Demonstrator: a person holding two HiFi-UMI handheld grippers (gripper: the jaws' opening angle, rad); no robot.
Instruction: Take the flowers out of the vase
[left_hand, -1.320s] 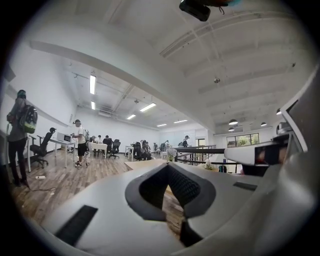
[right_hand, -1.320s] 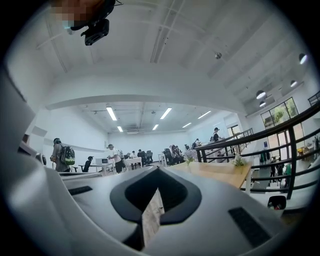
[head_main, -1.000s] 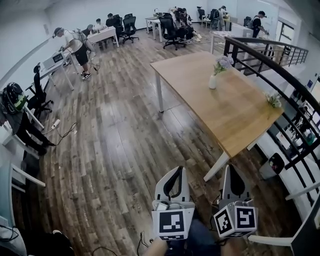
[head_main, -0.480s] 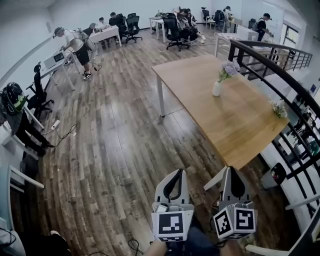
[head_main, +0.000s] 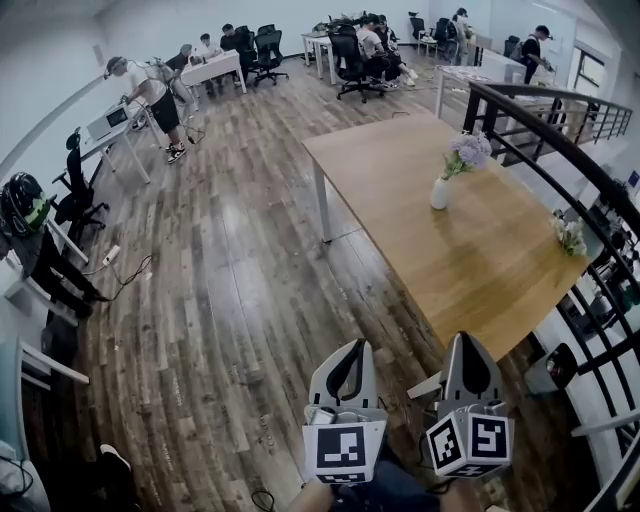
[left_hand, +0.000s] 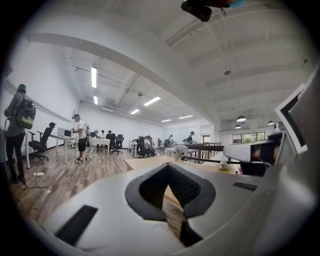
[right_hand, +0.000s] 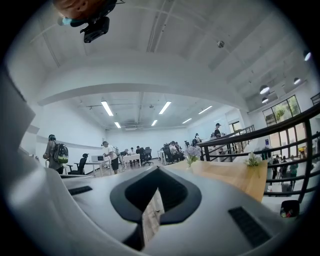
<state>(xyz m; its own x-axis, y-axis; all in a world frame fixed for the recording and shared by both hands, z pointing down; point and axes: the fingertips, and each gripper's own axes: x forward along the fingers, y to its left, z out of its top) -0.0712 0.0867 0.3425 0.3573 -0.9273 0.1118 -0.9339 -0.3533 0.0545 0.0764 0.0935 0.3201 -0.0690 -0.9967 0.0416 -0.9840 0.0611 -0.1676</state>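
Observation:
A small white vase (head_main: 439, 193) with lilac flowers (head_main: 468, 150) stands on the long wooden table (head_main: 400, 185), toward its far right side. Both grippers are held low at the bottom of the head view, well short of the table's near end. My left gripper (head_main: 356, 341) is shut with nothing in it, and my right gripper (head_main: 463, 338) is shut and empty beside it. The flowers (right_hand: 191, 150) show small and far off past the closed right gripper (right_hand: 157, 169). The left gripper (left_hand: 167, 165) also points level toward the table.
A second small bunch of flowers (head_main: 570, 236) lies at the table's right edge by a black railing (head_main: 545, 135). Wooden floor (head_main: 230, 290) stretches ahead. Several people sit or stand at desks (head_main: 205, 70) far back. An office chair (head_main: 75, 200) and cables are at the left.
The table and vase have drawn nearer and slid lower in the head view. Both grippers keep their place at the bottom, still shut.

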